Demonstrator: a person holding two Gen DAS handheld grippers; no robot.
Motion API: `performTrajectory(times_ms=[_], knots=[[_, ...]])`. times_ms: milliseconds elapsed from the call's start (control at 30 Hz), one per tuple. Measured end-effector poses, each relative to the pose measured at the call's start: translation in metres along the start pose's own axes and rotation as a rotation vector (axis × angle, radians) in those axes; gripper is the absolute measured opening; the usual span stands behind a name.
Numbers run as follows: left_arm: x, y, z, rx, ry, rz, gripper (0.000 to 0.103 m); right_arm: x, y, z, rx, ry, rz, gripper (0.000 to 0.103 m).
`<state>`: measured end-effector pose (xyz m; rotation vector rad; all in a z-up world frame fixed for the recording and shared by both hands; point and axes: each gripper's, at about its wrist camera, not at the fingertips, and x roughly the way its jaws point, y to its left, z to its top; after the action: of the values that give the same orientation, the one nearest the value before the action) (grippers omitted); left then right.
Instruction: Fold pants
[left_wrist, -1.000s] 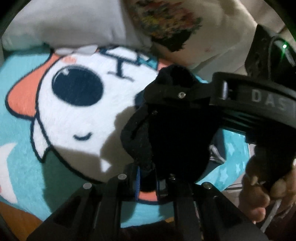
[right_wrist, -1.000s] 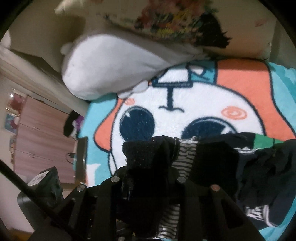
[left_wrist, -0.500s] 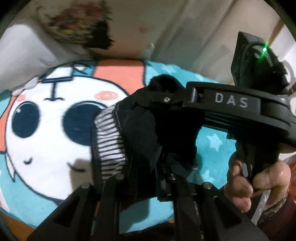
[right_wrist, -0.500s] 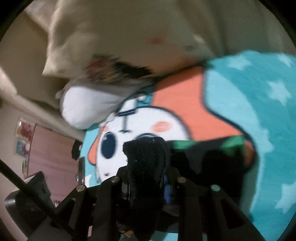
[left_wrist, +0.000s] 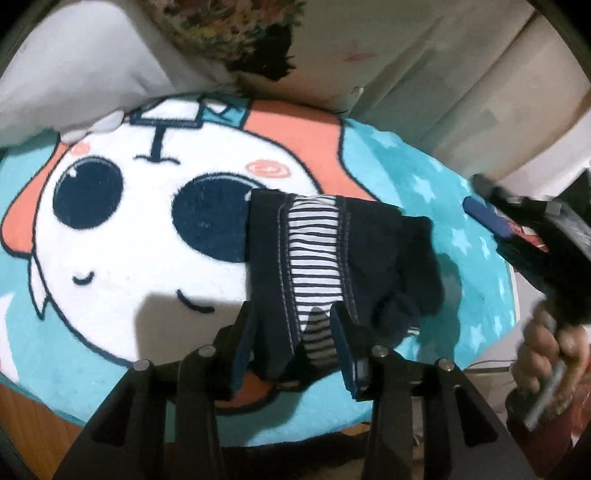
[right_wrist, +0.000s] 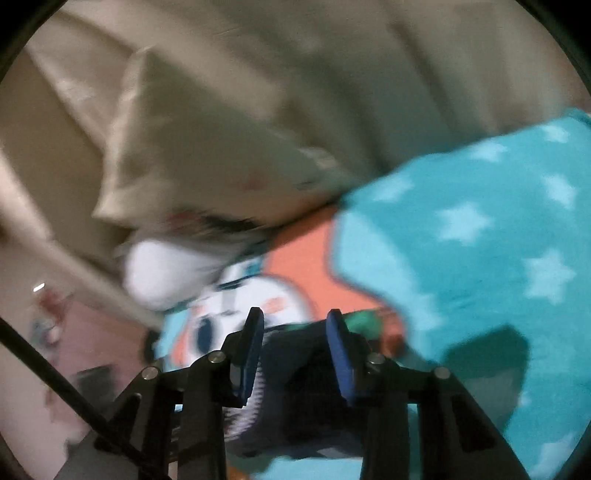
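Observation:
The dark navy pants (left_wrist: 373, 258) with a black-and-white striped inner lining lie bunched in a small folded heap on the cartoon-face blanket (left_wrist: 147, 229). My left gripper (left_wrist: 295, 325) is open, its fingers standing on either side of the near edge of the pants. The right gripper shows at the right edge of the left wrist view (left_wrist: 524, 240), held in a hand and away from the pants. In the blurred right wrist view the right gripper (right_wrist: 295, 332) is open, with the pants (right_wrist: 295, 369) lying low between and behind its fingers.
A white pillow (left_wrist: 74, 70) and a cream pillow with a floral print (left_wrist: 258, 37) lie at the blanket's far edge. A cream curtain (left_wrist: 461, 85) hangs behind. Wooden floor (left_wrist: 29, 417) shows at the lower left. The blanket's teal starred part (right_wrist: 480, 258) fills the right.
Both grippers have opened and let go of the pants, which now lie on the blanket. The right gripper has pulled away to the right; its view is blurred by motion.

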<state>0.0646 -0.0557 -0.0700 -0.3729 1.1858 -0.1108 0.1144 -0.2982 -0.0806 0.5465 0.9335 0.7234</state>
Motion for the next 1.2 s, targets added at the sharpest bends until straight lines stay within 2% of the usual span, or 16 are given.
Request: performTrajectory(times_ms=[33,100,233,300,367,467,533,700,767,800,833,867,900,933,1000,1200], knots=[[0.001,-0.001,-0.002,0.004,0.007,0.001,0.04,0.009,0.007,-0.004,-0.01,0.039,0.042,0.038],[0.015,-0.006,-0.006,0.032,0.04,0.022,0.04,0.027,0.01,-0.014,-0.021,0.099,0.043,0.038],[0.039,-0.005,-0.01,0.064,0.094,0.059,0.04,0.063,-0.018,-0.028,0.004,0.214,-0.129,0.033],[0.026,-0.003,-0.006,0.058,0.076,0.001,0.04,0.055,-0.029,-0.029,0.033,0.191,-0.126,0.031],[0.013,0.003,-0.001,0.047,0.041,-0.045,0.042,0.033,-0.028,-0.024,0.023,0.122,-0.102,0.047],[0.007,0.021,0.012,-0.018,0.011,-0.088,0.062,0.007,-0.029,-0.016,-0.005,0.024,-0.12,0.073],[0.012,0.03,0.02,-0.054,0.016,-0.123,0.063,0.01,-0.038,-0.012,0.01,0.028,-0.134,0.075],[0.058,0.029,0.041,-0.069,0.112,-0.249,0.067,0.053,-0.068,-0.016,0.123,0.143,-0.126,0.075],[0.065,0.021,0.043,-0.055,0.112,-0.245,0.067,0.066,-0.075,-0.02,0.153,0.163,-0.12,0.076],[0.065,0.017,0.046,-0.042,0.109,-0.233,0.067,0.066,-0.074,-0.02,0.149,0.143,-0.102,0.075],[0.067,0.012,0.048,-0.024,0.115,-0.213,0.064,0.07,-0.071,-0.02,0.141,0.157,-0.073,0.057],[0.066,0.009,0.048,-0.018,0.122,-0.207,0.05,0.071,-0.07,-0.02,0.145,0.174,-0.064,0.048],[0.066,0.007,0.05,-0.022,0.125,-0.218,0.038,0.07,-0.067,-0.019,0.144,0.174,-0.069,0.045],[0.064,0.006,0.051,-0.022,0.123,-0.225,0.033,0.069,-0.063,-0.018,0.141,0.178,-0.061,0.037],[0.056,0.002,0.053,-0.01,0.113,-0.211,0.022,0.063,-0.054,-0.014,0.128,0.174,-0.048,0.035],[0.02,0.017,0.081,-0.013,0.042,-0.203,0.021,0.063,-0.016,0.014,0.081,0.114,0.0,0.033]])
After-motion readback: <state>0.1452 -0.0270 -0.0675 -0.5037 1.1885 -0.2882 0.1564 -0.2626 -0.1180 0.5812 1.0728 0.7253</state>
